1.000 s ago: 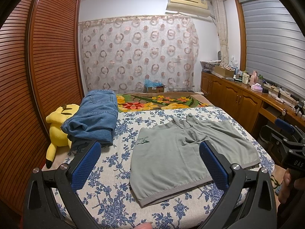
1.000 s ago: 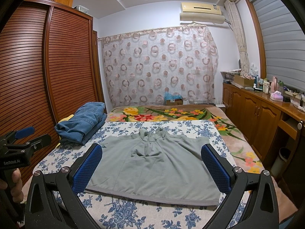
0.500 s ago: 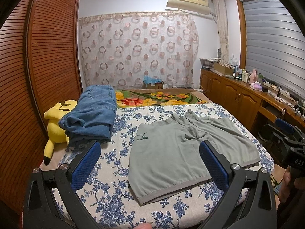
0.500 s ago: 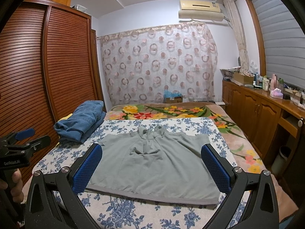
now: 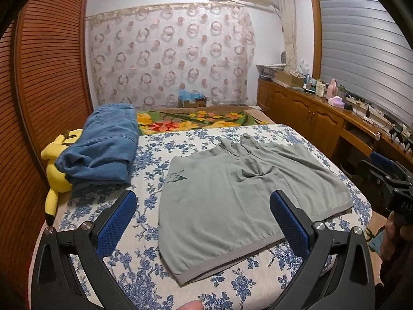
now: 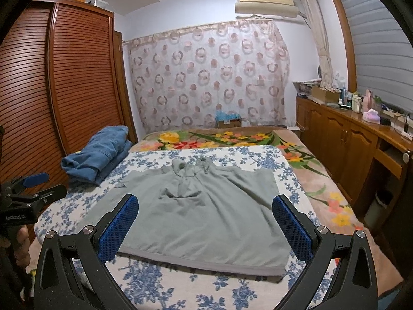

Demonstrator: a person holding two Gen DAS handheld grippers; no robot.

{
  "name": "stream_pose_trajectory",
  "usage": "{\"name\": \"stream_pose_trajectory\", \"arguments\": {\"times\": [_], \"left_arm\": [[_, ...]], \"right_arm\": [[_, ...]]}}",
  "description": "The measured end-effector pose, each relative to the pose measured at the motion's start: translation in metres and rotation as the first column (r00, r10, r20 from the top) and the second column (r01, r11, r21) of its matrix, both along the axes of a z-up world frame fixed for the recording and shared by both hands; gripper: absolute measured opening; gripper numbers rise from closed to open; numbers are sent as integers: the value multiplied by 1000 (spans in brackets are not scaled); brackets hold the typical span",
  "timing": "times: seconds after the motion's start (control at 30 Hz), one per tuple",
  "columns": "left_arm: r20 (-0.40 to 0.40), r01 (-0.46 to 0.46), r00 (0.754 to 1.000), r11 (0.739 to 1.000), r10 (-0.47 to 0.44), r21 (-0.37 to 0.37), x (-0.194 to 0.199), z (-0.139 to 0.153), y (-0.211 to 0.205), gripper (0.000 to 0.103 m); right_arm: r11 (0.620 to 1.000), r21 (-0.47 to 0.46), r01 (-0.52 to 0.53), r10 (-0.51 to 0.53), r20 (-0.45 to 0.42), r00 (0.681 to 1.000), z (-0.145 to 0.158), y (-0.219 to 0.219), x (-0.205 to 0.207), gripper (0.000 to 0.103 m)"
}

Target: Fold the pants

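Grey-green pants (image 5: 232, 201) lie spread flat on the bed, waistband towards me, legs folded up towards the far side; the right wrist view shows the same pants (image 6: 204, 211). My left gripper (image 5: 202, 222) hovers open over the near left part of the bed, nothing between its blue pads. My right gripper (image 6: 205, 222) is open too, above the waistband, holding nothing. Each gripper appears in the other's view at the frame edge, the right one (image 5: 387, 178) and the left one (image 6: 28, 193), held by a hand.
Folded blue jeans (image 5: 103, 147) lie at the bed's left side beside a yellow plush toy (image 5: 56, 170). A flowered blanket (image 5: 198, 118) covers the far end. A slatted wardrobe (image 6: 51, 90) stands left, a wooden counter (image 6: 361, 139) with bottles right.
Both cameras have tilted and shifted slightly, so the pants sit a little nearer in view. The pants have not moved and both grippers stay open.
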State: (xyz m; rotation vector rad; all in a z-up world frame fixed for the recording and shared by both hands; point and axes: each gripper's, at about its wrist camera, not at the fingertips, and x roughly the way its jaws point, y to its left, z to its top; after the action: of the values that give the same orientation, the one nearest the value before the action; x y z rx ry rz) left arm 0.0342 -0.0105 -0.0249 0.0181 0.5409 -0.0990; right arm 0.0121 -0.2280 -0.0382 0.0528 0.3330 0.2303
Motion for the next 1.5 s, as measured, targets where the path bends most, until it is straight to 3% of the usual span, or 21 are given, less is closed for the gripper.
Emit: {"name": "stream_pose_trajectory", "arguments": {"times": [0.67,0.93,1.2,1.5], "left_arm": [[-145,106,984,994,-104,7,45,-49,-12,103],[-199,160,968,987,-154,12,56,-65,-26,103],[-223,216,952,976,-208,14,77,-68,-42,103],[-232,222,949,975,-213,15,92,-64,-47,103]], "right_arm": [[996,-89,-6,-1,-80,997,1,-2,33,103],[994,-103,-38,20,-173,985,3,-17,64,102],[991,-118,-68,39,-233,972,19,-33,89,81],[994,-87,-66,33,-338,940,23,-60,131,42]]}}
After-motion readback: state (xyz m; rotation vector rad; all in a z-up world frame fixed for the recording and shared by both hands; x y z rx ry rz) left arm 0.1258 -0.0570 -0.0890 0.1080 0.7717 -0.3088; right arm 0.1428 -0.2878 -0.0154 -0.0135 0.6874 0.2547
